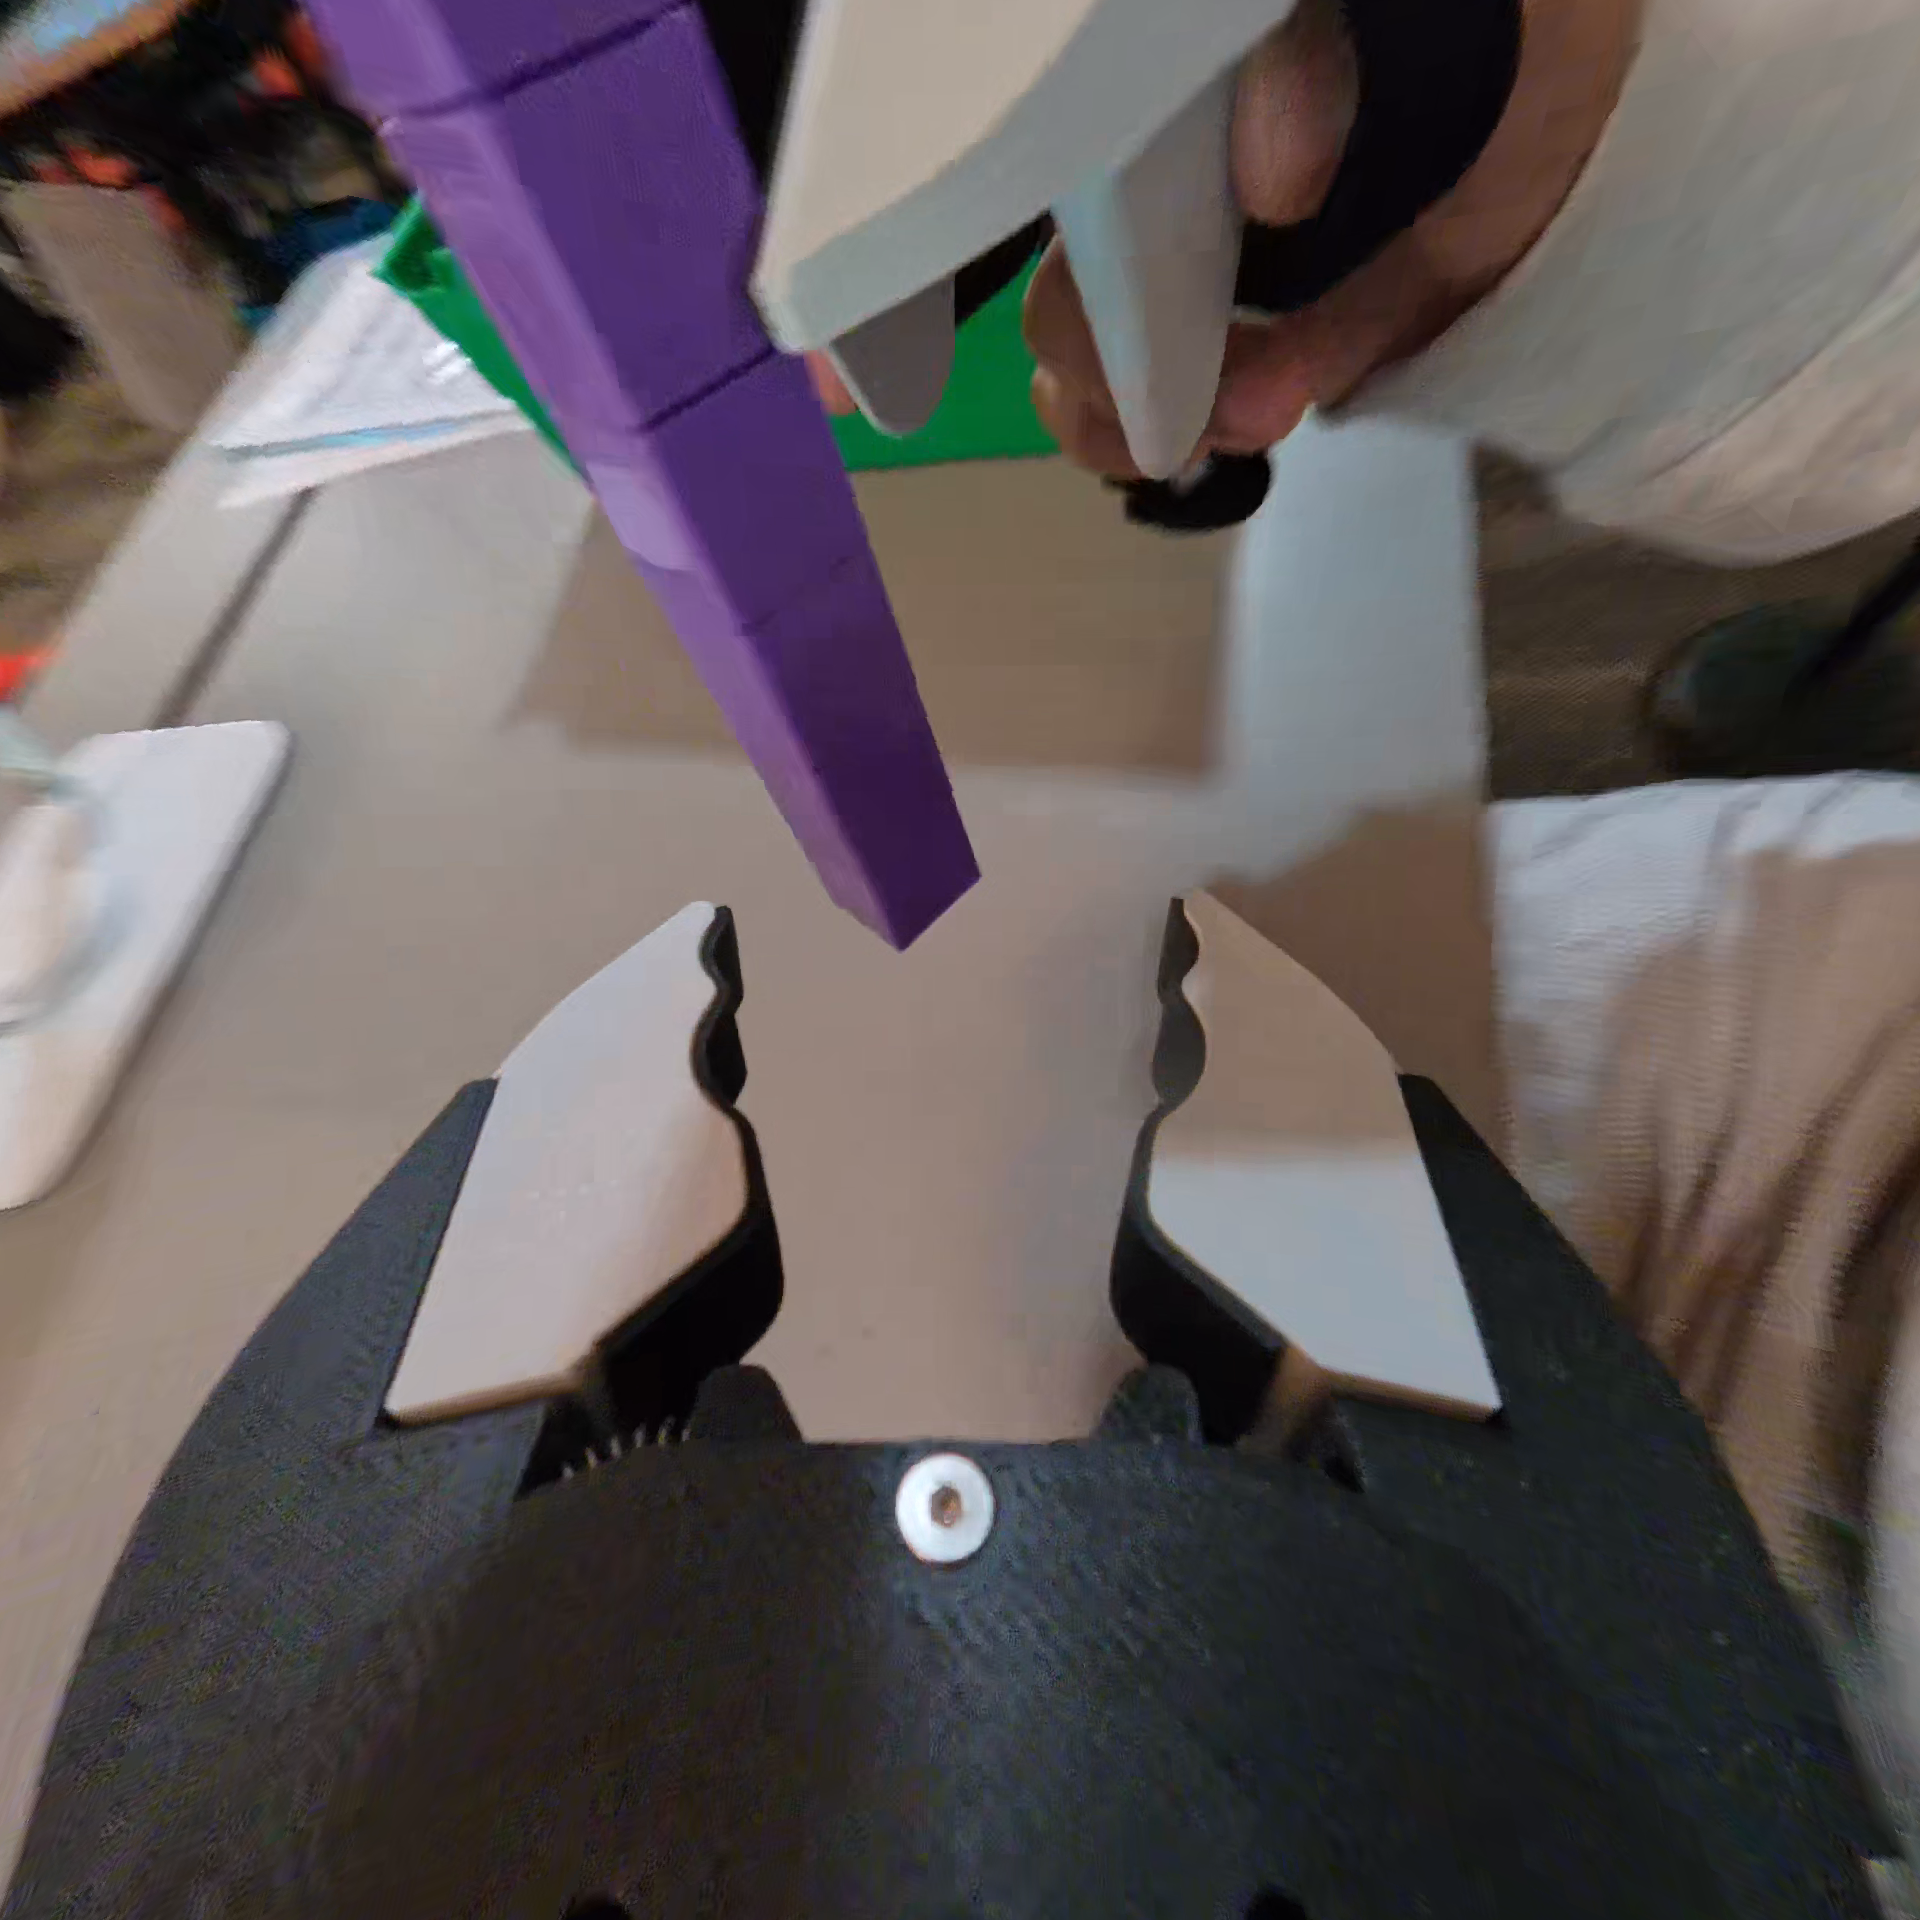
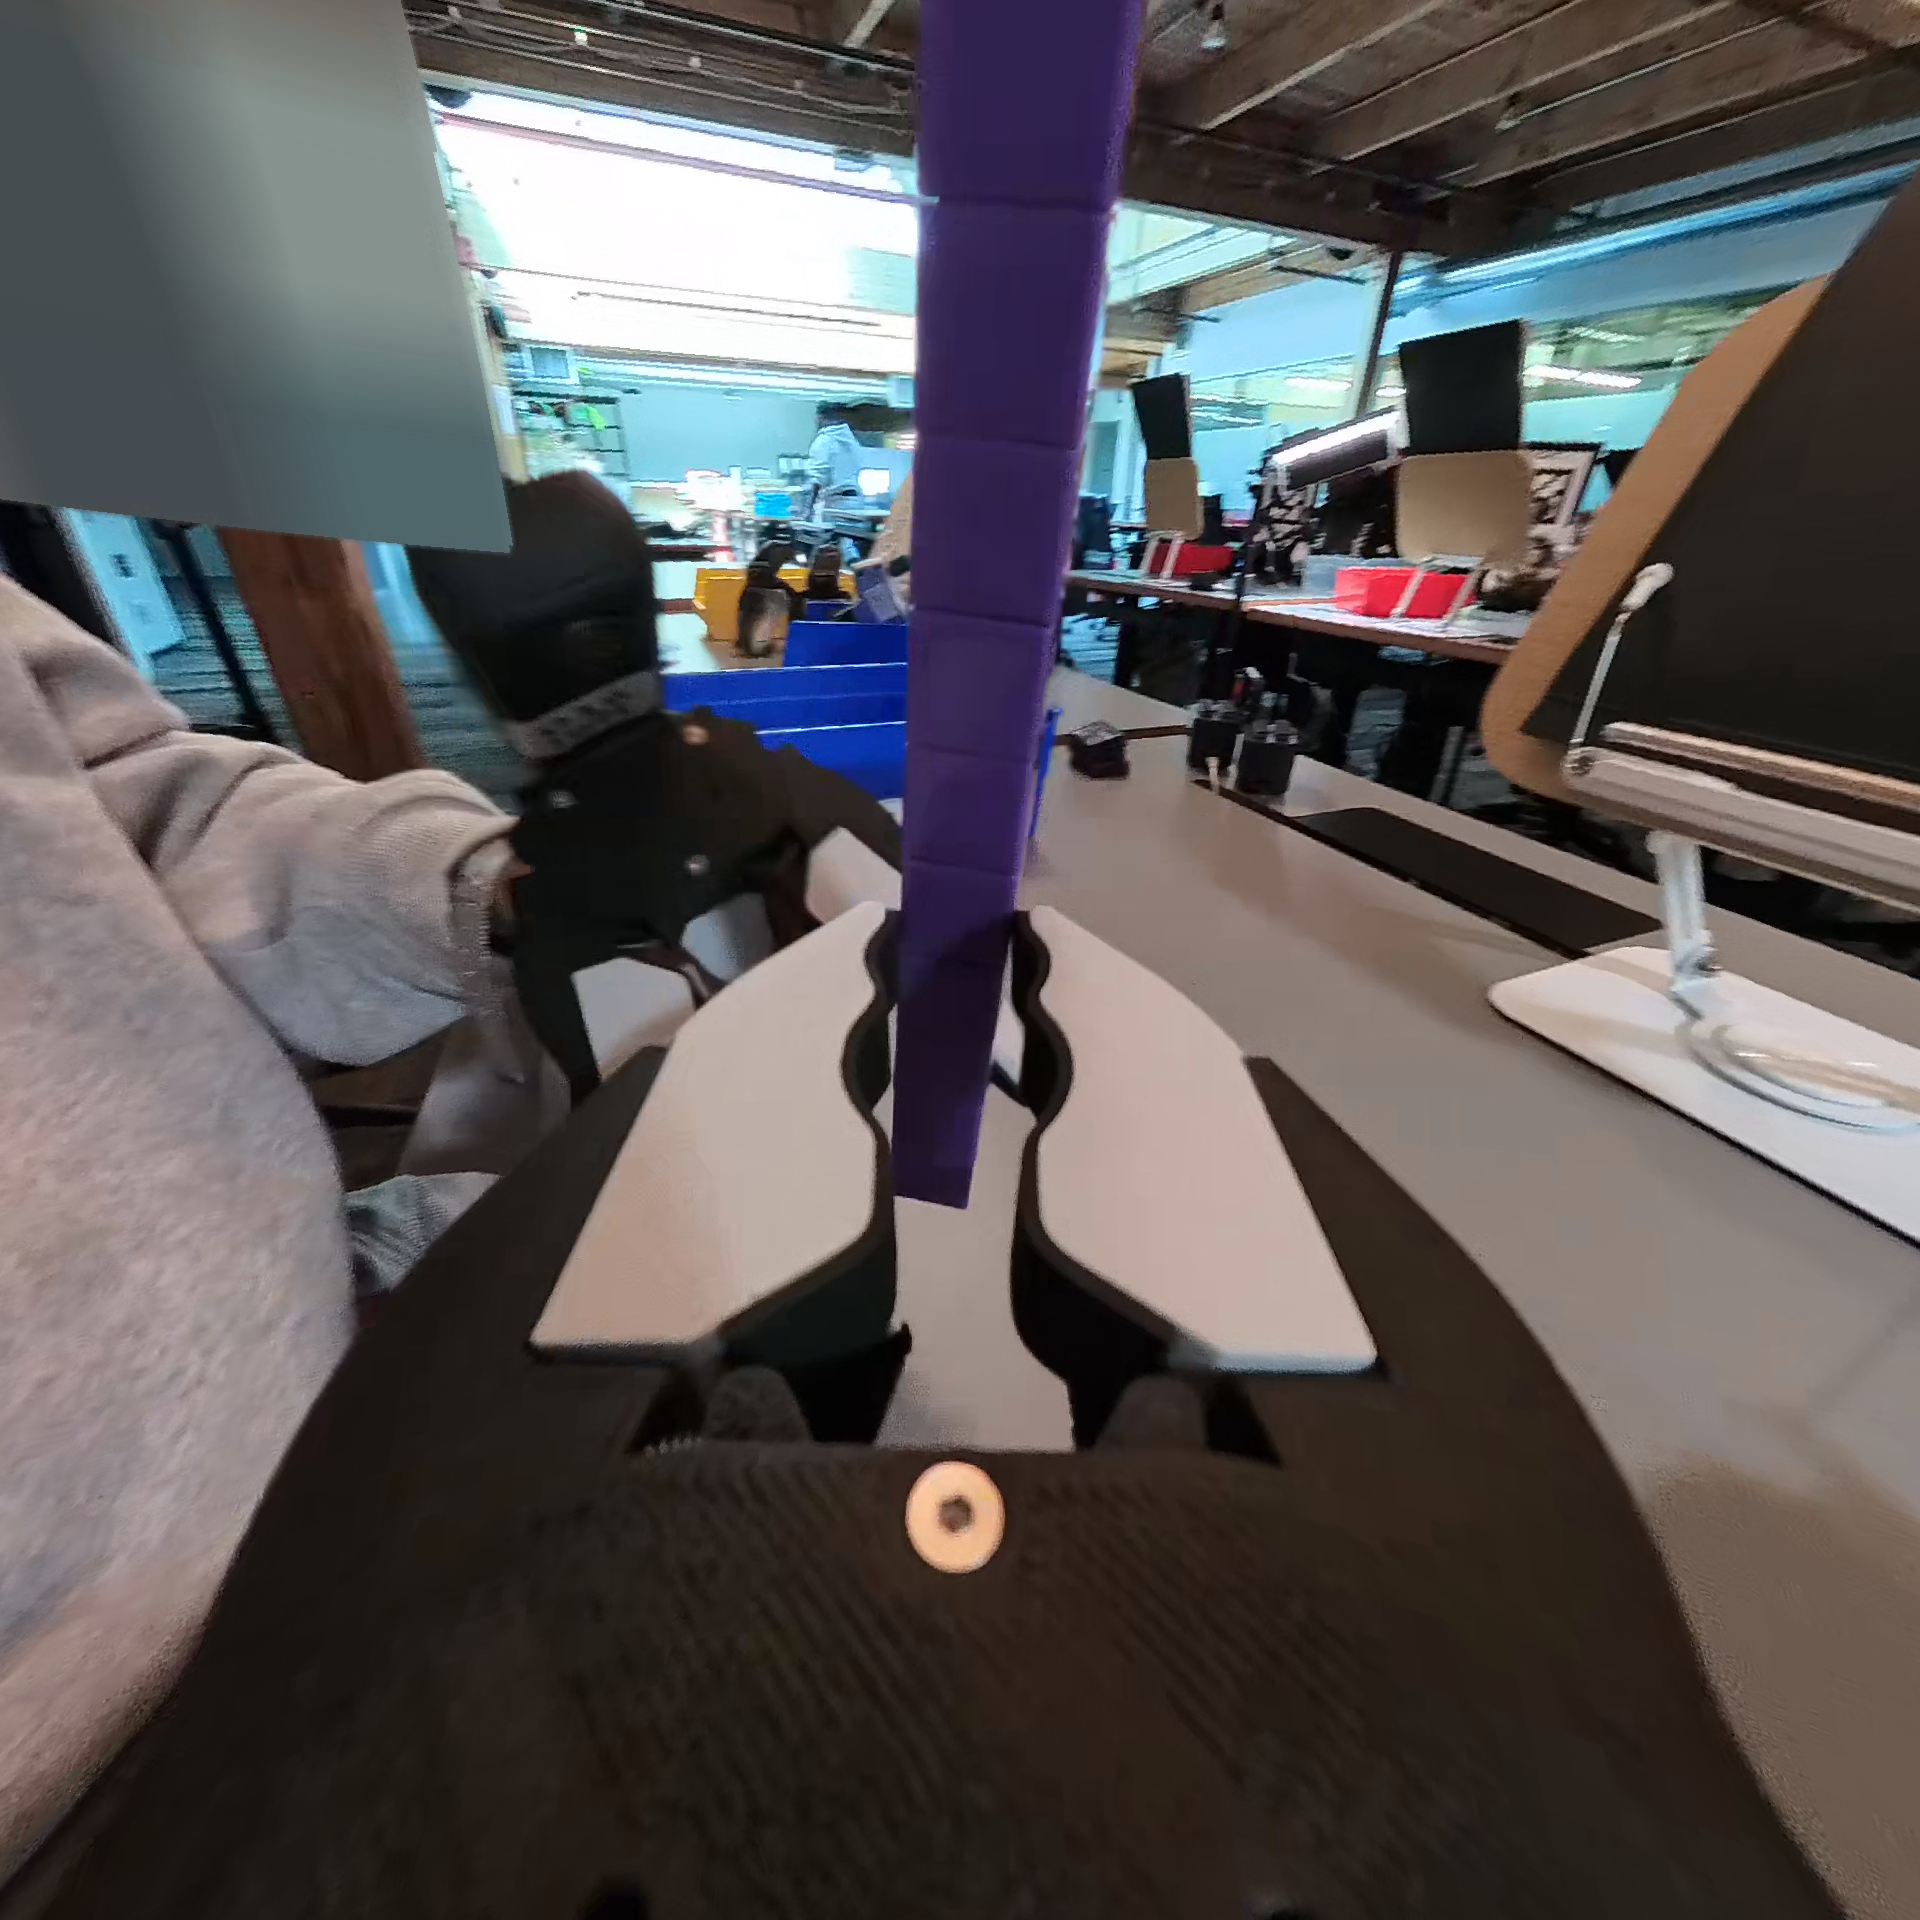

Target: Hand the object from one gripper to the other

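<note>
The purple segmented bar [image 2: 987, 644] stands upright in the right wrist view, its lower end clamped between the fingers of the right gripper [image 2: 951, 925]. In the left wrist view the bar's free end [image 1: 894, 894] hangs just above the left gripper [image 1: 951, 914], whose jaws are spread wide and hold nothing, over the tan tabletop [image 1: 364, 935].

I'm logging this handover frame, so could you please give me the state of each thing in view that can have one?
Purple bar: held in the air, its near end clamped in the right gripper, its far end just ahead of the left gripper's tips.
Right gripper: shut on the purple bar.
Left gripper: open, nothing between its fingers.
Green bin: on the table, mostly hidden.
</note>
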`<state>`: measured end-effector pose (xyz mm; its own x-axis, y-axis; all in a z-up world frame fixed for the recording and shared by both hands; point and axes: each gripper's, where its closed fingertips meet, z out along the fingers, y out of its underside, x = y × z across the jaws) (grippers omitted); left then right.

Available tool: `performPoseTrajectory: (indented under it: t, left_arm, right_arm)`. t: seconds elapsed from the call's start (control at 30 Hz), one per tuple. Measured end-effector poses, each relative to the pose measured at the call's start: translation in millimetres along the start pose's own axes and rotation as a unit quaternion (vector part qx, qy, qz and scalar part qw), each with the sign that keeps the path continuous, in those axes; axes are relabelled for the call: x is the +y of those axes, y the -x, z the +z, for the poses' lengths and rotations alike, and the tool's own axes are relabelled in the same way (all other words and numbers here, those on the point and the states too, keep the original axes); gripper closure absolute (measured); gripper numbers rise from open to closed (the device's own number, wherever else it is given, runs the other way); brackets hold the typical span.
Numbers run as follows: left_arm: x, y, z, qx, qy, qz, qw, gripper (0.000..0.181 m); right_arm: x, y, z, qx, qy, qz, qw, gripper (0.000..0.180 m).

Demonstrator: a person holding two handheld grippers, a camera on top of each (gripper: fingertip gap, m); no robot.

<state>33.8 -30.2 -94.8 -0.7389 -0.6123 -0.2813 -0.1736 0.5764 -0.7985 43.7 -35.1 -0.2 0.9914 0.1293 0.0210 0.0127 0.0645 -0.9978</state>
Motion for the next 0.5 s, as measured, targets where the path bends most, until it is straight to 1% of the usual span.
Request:
performPoseTrajectory:
  t: [0.1,0.2,0.3,0.4,0.47,0.5]
  left_arm:
    - [-4,-14,-2,0.089,-0.071,-0.085,0.99,0.105]
    - [-15,-25,-12,0.18,-0.14,-0.179,0.957,0.113]
    - [-19,-22,-17,0.223,-0.179,-0.255,0.924,0.117]
    - [-17,-24,-20,0.247,-0.188,-0.266,0.913,0.129]
    - [-17,-32,-23,0.267,-0.189,-0.249,0.911,0.15]
    - [-18,-34,-24,0.27,-0.19,-0.243,0.912,0.152]
  right_arm:
    - [8,9,4,-0.03,0.015,0.008,0.999,0.159]
    - [15,20,9,-0.061,0.029,0.011,0.998,0.159]
    - [20,32,13,-0.093,0.042,0.018,0.995,0.159]
    - [23,39,17,-0.109,0.048,0.024,0.993,0.159]
    - [24,42,19,-0.115,0.047,0.029,0.992,0.159]
    - [24,43,20,-0.118,0.045,0.031,0.991,0.159]
